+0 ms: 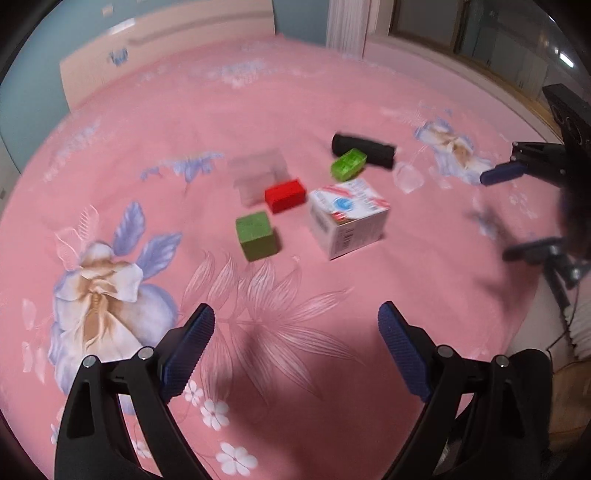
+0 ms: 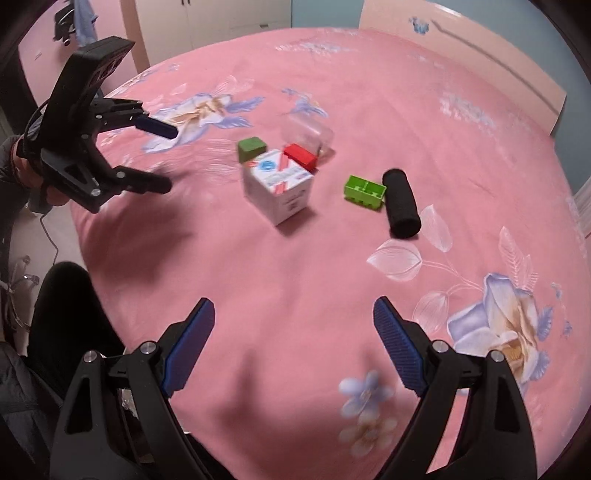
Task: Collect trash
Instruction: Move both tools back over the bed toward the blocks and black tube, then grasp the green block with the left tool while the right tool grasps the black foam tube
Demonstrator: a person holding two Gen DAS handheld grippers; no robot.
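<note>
Grippers, left and right, gape empty near the bed edge; mid-bed, the soft sheet could tip the carton when pinched.

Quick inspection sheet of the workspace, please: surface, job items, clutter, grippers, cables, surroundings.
Surface: pink floral bedsheet, nothing spilled.
Job's things: dark green cube, red block, white carton, light green block, black cylinder, clear container behind the red block, blurred.
Clutter: nothing seen beyond these.
Grippers: left gripper and right gripper above the sheet, jaws apart, empty.
Cables: one thin cable on the floor beside the bed.
Surroundings: headboard, curtain, wardrobe.
</note>
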